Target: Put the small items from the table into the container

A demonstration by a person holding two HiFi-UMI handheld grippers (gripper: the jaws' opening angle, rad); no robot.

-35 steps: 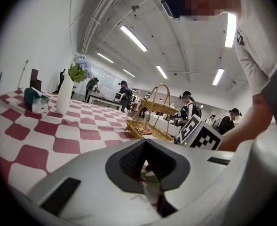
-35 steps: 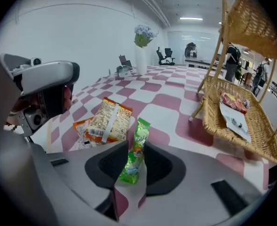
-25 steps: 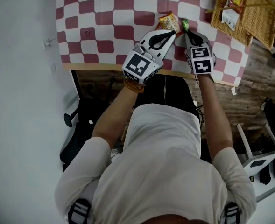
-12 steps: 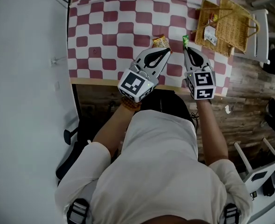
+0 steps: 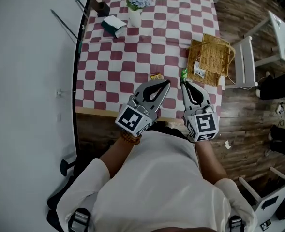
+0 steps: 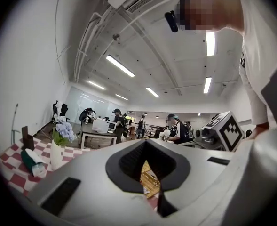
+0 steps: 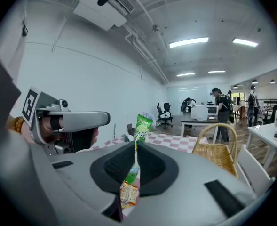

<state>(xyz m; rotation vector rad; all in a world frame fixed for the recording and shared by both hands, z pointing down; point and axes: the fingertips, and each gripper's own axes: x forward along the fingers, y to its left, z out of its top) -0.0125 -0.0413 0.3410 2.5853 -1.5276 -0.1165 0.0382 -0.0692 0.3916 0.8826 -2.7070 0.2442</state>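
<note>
My right gripper (image 5: pixel 183 80) is shut on a thin green snack packet (image 5: pixel 184 73) and holds it well above the checkered table (image 5: pixel 118 57). In the right gripper view the green packet (image 7: pixel 141 125) sticks up from the closed tips (image 7: pixel 135 145). My left gripper (image 5: pixel 167 83) hangs beside it with its tips together and nothing in them. A yellow snack packet (image 5: pixel 156 76) lies on the cloth below; it shows through the finger gap in both gripper views (image 6: pixel 150 177) (image 7: pixel 128 194). The wicker basket (image 5: pixel 212 52) stands at the table's right edge with a white packet (image 5: pixel 199 70) inside.
A vase of flowers (image 5: pixel 135 4), a teal and white pack (image 5: pixel 114 25) and a small dark box (image 5: pixel 102 7) sit at the table's far end. A white chair (image 5: pixel 244 62) stands right of the basket. A wall runs along the left. People stand at desks far off.
Both grippers have risen high above the table, the right one carrying the green packet. The yellow packet stays on the cloth. The head view now takes in the whole table.
</note>
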